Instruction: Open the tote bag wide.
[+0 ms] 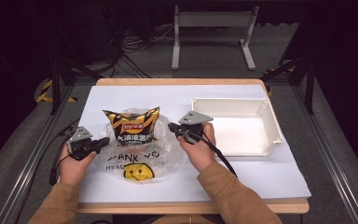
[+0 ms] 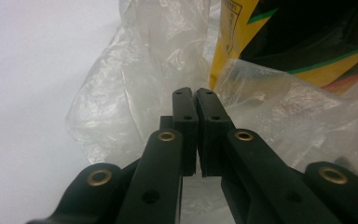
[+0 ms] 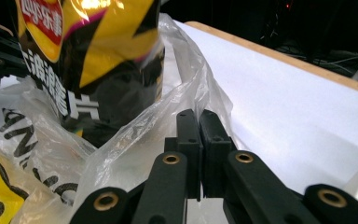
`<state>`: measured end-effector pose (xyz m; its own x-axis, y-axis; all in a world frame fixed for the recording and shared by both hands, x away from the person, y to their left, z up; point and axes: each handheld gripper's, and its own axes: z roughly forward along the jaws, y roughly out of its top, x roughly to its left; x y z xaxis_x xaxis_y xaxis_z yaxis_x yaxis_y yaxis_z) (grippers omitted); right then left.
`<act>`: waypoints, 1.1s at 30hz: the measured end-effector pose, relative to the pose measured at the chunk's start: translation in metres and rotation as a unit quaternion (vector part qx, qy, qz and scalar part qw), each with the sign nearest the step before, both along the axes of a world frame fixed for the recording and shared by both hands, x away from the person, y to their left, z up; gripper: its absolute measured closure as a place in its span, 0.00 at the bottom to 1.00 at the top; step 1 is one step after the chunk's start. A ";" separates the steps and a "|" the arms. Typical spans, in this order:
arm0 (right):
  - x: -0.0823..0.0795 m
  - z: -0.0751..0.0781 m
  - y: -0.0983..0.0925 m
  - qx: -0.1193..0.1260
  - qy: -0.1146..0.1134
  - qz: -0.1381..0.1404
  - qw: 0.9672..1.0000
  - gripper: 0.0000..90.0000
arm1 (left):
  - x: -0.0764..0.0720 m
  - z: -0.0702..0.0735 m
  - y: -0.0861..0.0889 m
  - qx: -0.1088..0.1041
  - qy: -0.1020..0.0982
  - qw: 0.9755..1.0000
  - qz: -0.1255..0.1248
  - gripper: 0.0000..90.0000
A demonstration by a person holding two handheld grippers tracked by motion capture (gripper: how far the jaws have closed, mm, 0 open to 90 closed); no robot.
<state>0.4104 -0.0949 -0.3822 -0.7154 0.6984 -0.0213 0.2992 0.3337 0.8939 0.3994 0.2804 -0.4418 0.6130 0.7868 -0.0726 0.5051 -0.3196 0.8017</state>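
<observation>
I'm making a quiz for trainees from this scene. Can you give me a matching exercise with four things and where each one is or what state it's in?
Things:
1. yellow and black crisp packet
2. clear plastic bag with a yellow smiley face
3. white rectangular plastic tray
4. left tool

Places or states:
A. empty, on the table's right side
B. standing upright inside the bag
C. jaws shut, at the bag's left edge
D. lying crumpled on the white sheet, around the packet

Pairs: 1-B, 2-D, 3-A, 4-C

"THANK YOU" and smiley — clear plastic bag, Lay's logo — chip bag
</observation>
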 end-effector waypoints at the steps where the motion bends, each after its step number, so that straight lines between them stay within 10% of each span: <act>1: 0.000 -0.004 0.001 -0.001 0.002 -0.003 1.000 0.98 | 0.001 -0.001 0.000 0.001 0.003 1.000 -0.001 0.96; 33: -0.012 -0.068 0.018 -0.106 0.072 0.017 0.992 0.96 | 0.006 -0.014 0.010 0.023 0.042 0.999 0.022 0.96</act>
